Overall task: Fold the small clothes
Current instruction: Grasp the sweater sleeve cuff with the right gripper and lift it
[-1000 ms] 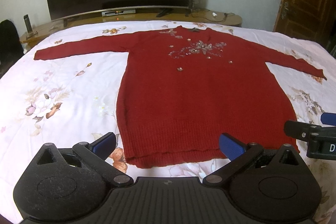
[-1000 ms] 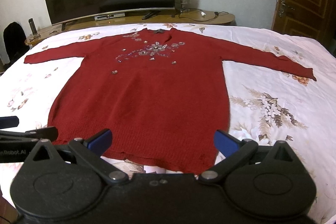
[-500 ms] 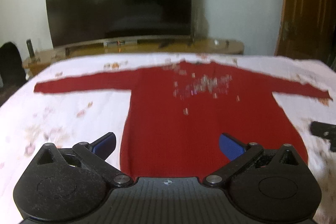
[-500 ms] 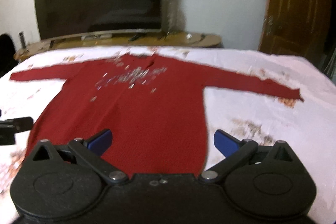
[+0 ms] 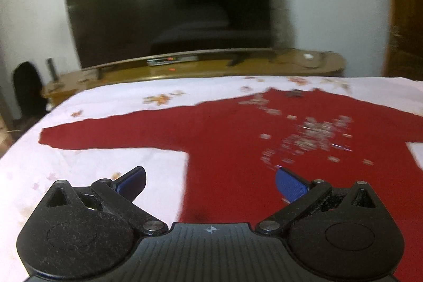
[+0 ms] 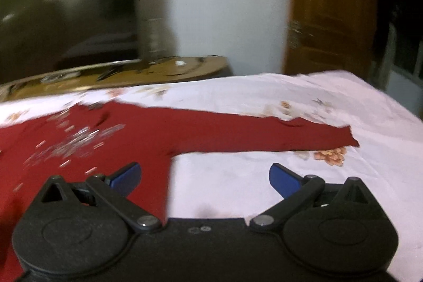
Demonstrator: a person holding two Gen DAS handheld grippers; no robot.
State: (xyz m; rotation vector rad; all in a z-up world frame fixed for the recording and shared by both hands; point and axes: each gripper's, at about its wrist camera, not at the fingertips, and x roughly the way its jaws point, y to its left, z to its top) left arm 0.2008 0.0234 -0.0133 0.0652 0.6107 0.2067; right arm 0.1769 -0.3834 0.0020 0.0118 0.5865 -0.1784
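We find the red sweater point(image 5: 238, 144) lying flat on the flowered bedsheet point(image 5: 111, 102), front up, both sleeves spread outward. The left gripper point(image 5: 210, 183) hovers above the garment's left side edge, jaws wide apart and empty. The right gripper point(image 6: 203, 177) hovers by the right underarm, jaws likewise apart, gripping nothing. Both views are motion-blurred. A television point(image 5: 169, 7) stands beyond the bed.
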